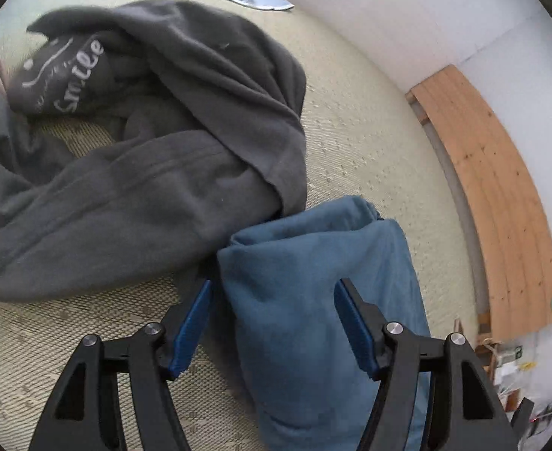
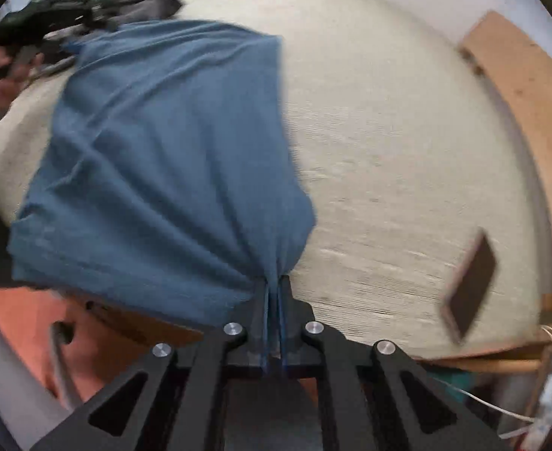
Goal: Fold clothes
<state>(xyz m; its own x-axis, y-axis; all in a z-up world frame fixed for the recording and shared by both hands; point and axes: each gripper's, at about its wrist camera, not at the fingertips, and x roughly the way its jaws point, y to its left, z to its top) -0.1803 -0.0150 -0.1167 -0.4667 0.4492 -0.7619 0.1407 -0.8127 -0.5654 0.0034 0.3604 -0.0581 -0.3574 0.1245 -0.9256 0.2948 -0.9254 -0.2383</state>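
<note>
Pinching blue cloth, right gripper jaws closed, left gripper tilted down, jaws apart astride it

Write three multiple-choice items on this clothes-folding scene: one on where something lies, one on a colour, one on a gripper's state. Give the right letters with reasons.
1. Where does the dark grey garment lie relative to the blue garment in the left wrist view?
A. to its upper left
B. underneath it, hidden
C. on the wooden board

2. What colour is the lettering on the dark grey garment?
A. red
B. white
C. yellow

3. What is the state of the right gripper?
A. wide open, nothing between its fingers
B. shut on the blue garment
C. shut on a phone

Answers: 1 A, the grey pile fills the upper left. 2 B, "Smile" reads white. 3 B, blue fabric bunches between its closed fingers.
</note>
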